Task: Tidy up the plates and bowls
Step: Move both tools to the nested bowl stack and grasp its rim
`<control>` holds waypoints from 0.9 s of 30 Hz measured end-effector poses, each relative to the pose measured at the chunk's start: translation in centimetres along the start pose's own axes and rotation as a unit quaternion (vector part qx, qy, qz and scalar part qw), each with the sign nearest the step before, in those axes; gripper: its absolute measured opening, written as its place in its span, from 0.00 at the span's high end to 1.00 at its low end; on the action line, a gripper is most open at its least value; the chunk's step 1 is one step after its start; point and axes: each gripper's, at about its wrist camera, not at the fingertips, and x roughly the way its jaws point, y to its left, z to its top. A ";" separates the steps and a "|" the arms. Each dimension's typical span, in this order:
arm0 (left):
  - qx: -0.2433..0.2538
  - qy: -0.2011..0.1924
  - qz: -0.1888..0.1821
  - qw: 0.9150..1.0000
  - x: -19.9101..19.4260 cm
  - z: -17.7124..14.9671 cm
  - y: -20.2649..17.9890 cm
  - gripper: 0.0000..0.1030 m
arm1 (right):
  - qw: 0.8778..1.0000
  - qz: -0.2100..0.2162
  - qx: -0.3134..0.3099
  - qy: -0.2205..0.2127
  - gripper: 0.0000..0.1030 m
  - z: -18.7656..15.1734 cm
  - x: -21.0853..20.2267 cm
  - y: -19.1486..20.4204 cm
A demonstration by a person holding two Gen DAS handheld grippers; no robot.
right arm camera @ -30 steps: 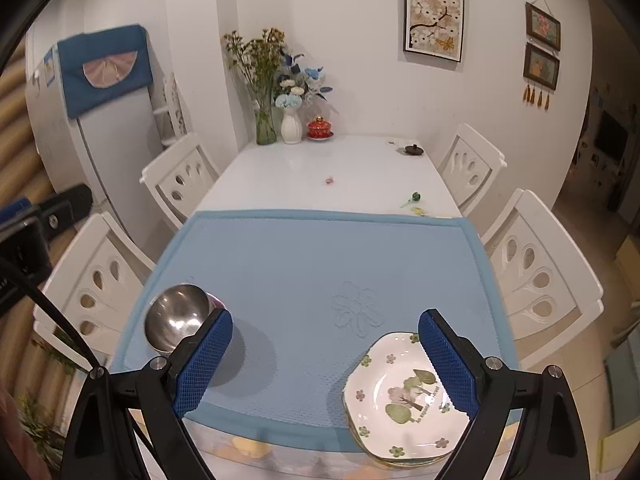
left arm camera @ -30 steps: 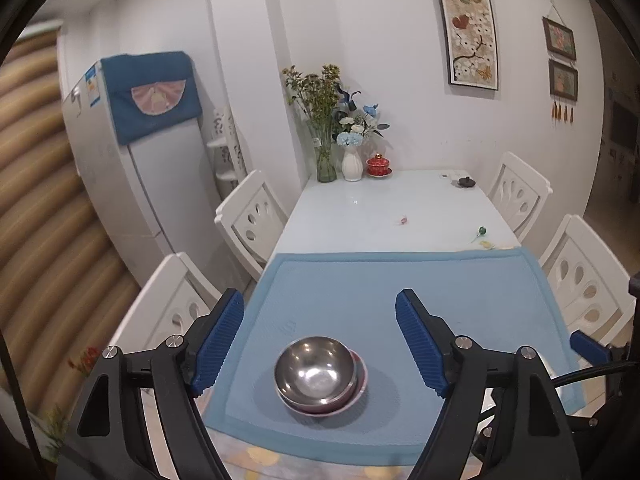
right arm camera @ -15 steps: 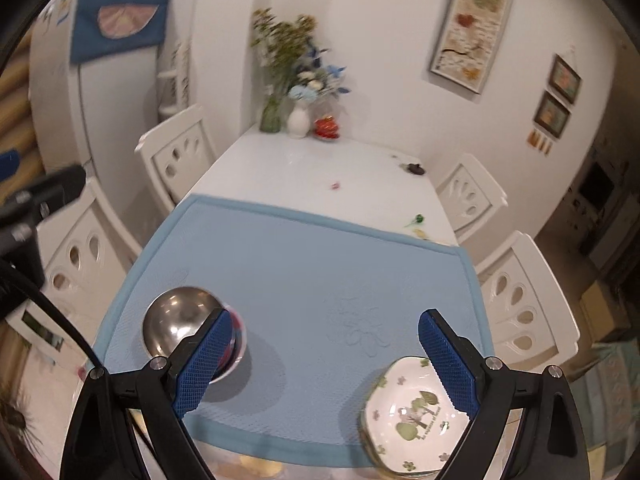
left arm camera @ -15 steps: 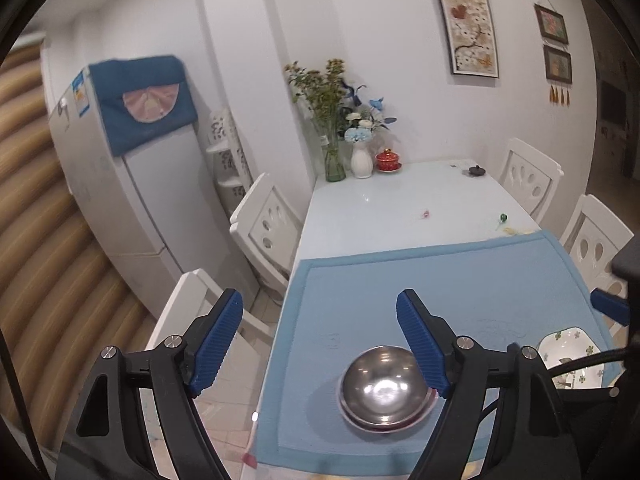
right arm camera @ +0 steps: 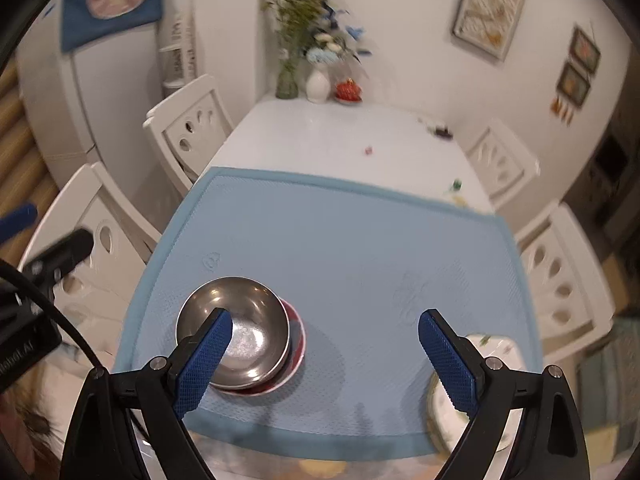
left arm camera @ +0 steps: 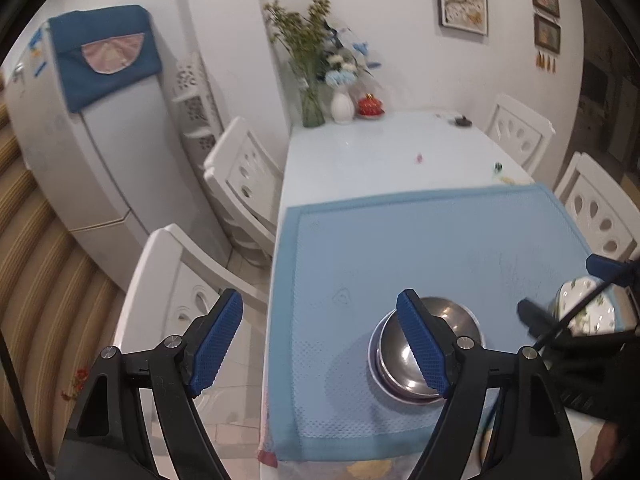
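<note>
A steel bowl [right arm camera: 248, 332] sits nested on a red-rimmed dish [right arm camera: 298, 346] on the blue mat's near left part; in the left wrist view the bowl [left arm camera: 452, 320] lies behind my right finger. A stack of white floral plates [right arm camera: 500, 354] sits at the mat's near right corner, also in the left wrist view [left arm camera: 586, 308]. My left gripper [left arm camera: 320, 340] is open and empty, hovering over the table's left edge. My right gripper [right arm camera: 326, 354] is open and empty above the mat's near edge, between bowl and plates.
The blue mat [right arm camera: 340, 248] covers the near half of a white table [right arm camera: 340, 136]. Vases with flowers [right arm camera: 316, 80] and a red pot stand at the far end. White chairs [right arm camera: 188, 128] line both sides. A fridge [left arm camera: 100, 140] stands to the left.
My left gripper has swung further left, past the table's edge, so the bowl now lies to its right. My right gripper has shifted left and tilted; both stay open.
</note>
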 end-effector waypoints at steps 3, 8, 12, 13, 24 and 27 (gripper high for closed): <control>0.007 0.013 -0.007 1.000 1.9 -0.2 0.3 0.24 | 0.998 0.037 0.043 0.015 0.10 0.1 1.4 -1.6; -0.047 0.053 -0.073 0.995 4.9 -1.2 2.2 0.24 | 0.987 0.109 0.110 0.040 0.10 0.1 3.7 -3.4; -0.091 0.099 -0.142 0.981 7.9 -2.5 2.8 0.24 | 0.970 0.174 0.142 0.090 0.10 -0.5 5.9 -3.0; -0.095 0.110 -0.152 0.978 8.7 -2.8 2.8 0.24 | 0.968 0.177 0.148 0.100 0.10 -0.8 6.4 -2.8; -0.059 0.125 -0.124 0.983 11.6 -3.4 1.1 0.24 | 0.983 0.098 0.092 0.123 0.10 -1.7 8.9 -0.1; -0.070 0.143 -0.156 0.975 12.3 -3.8 0.7 0.24 | 0.983 0.092 0.084 0.136 0.10 -1.7 9.9 0.1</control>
